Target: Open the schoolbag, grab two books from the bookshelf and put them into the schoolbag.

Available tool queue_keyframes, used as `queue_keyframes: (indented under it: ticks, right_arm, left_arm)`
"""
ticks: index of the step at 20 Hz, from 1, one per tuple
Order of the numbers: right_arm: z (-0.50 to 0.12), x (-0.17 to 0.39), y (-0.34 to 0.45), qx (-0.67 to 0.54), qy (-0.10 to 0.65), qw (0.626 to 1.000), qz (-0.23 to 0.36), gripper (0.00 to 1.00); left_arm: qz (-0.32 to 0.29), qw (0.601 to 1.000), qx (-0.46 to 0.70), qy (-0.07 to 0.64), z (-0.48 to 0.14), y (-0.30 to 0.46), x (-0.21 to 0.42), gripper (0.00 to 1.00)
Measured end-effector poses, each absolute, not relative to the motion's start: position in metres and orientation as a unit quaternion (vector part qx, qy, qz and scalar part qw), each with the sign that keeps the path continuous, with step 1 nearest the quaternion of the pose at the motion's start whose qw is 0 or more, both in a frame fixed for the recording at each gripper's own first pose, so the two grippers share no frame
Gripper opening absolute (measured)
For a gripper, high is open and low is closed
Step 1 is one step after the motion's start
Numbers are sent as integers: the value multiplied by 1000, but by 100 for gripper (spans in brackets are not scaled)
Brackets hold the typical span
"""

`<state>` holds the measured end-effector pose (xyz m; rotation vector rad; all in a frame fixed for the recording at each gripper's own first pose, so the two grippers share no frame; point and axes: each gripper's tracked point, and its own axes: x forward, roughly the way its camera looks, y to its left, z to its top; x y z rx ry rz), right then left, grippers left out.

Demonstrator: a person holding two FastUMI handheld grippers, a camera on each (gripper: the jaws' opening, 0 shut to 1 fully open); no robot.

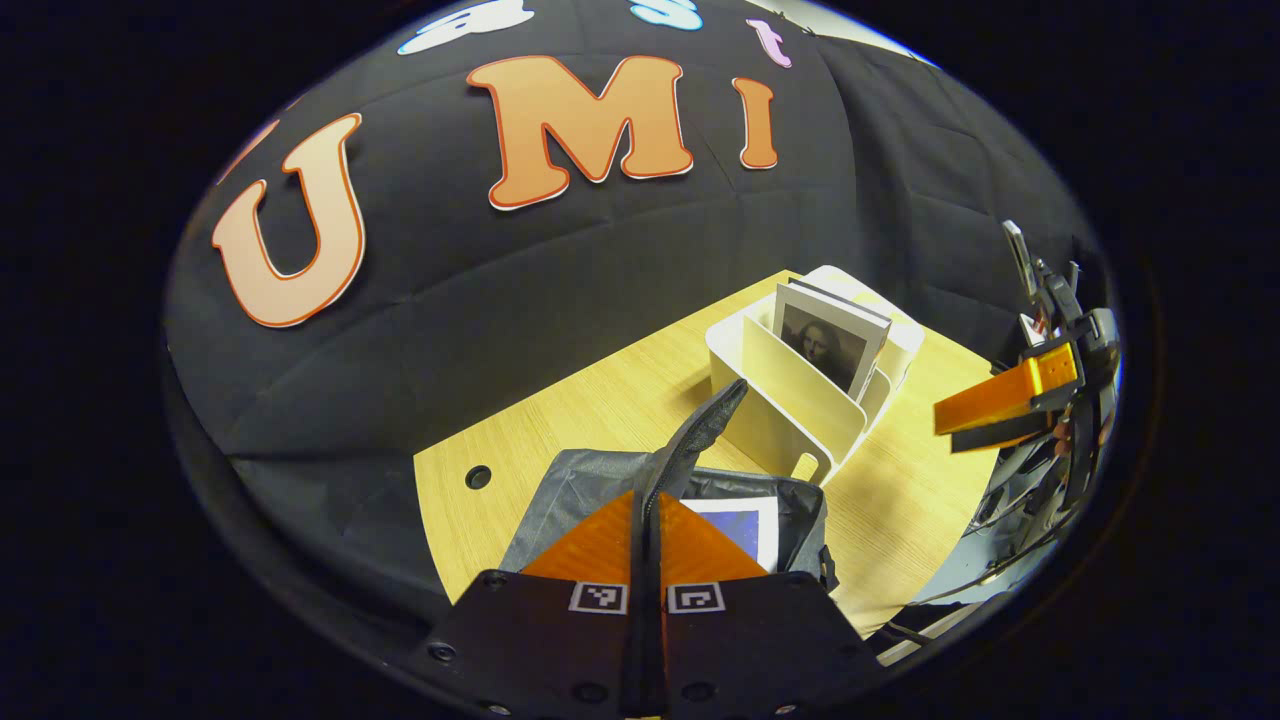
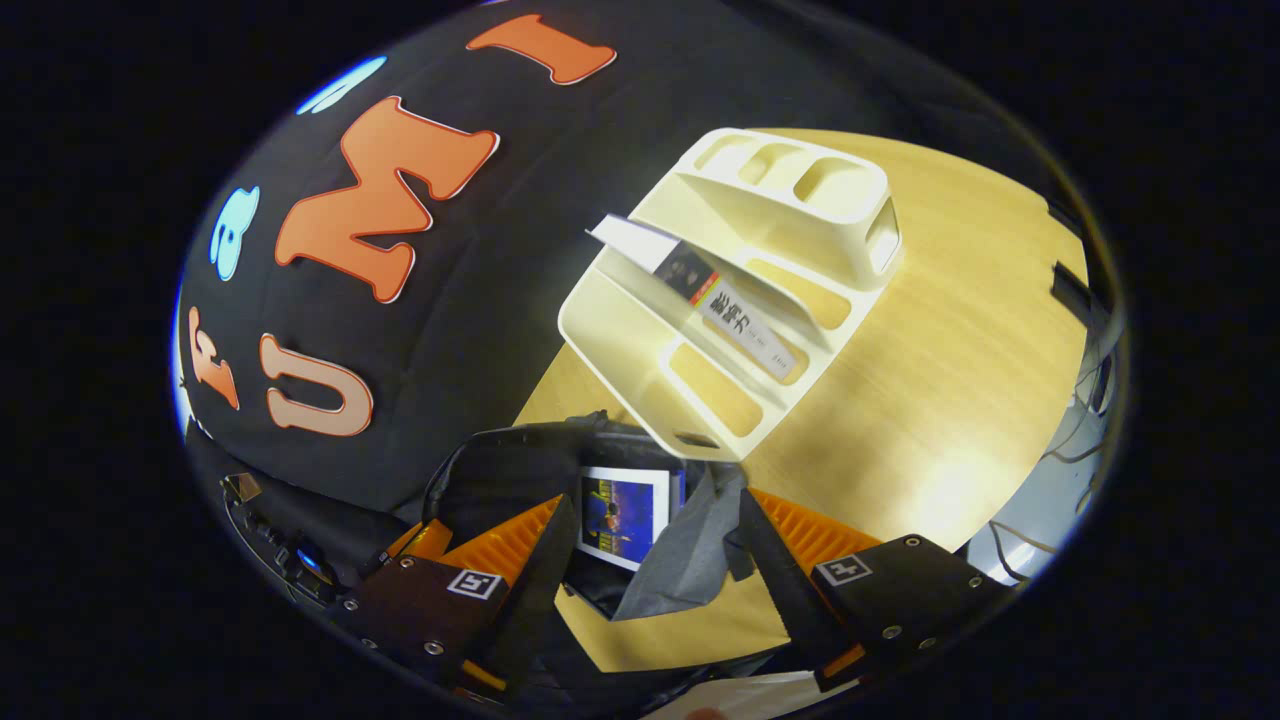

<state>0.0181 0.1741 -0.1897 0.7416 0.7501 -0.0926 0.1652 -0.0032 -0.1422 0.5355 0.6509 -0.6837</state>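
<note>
Left gripper view: left hand-held gripper [image 1: 648, 500] pinches the schoolbag [image 1: 600, 480] flap upright; right hand-held gripper [image 2: 650, 540] gapes wide.

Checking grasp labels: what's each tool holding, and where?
Left tool: shut on the schoolbag flap edge. Right tool: open, nothing held.

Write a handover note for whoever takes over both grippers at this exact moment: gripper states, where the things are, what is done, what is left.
Left gripper: shut on the schoolbag flap, lifting it so the schoolbag stays open.
Right gripper: open, empty, above the bag's mouth.
First book: lying inside the schoolbag.
Second book: upright in a slot of the white bookshelf on the wooden table, beside the bag.
Done: bag opened, one book in.
Left: take the second book with the right gripper and put it into the bag.
</note>
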Motion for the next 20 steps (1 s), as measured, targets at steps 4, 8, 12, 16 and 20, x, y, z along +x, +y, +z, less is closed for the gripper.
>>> queue_keyframes:
  ticks: [4, 8, 12, 16, 20]
  right_arm:
    - [-171, 15, 130, 288, 347, 890, -68, 98]
    - [-141, 28, 117, 235, 345, 907, -54, 98]
    - [-107, 56, 108, 161, 341, 925, -46, 98]
    - [-86, 96, 107, 99, 351, 931, -31, 98]
    - [-89, 135, 116, 50, 376, 925, -14, 98]
  left_arm:
    - [-325, 858, 249, 312, -143, -4, 162, 1]
    - [-320, 858, 250, 314, -144, -3, 160, 1]
    - [-315, 859, 249, 317, -145, 0, 158, 1]
    - [-310, 860, 246, 323, -147, 5, 155, 1]
    - [-302, 860, 247, 329, -148, 11, 157, 1]
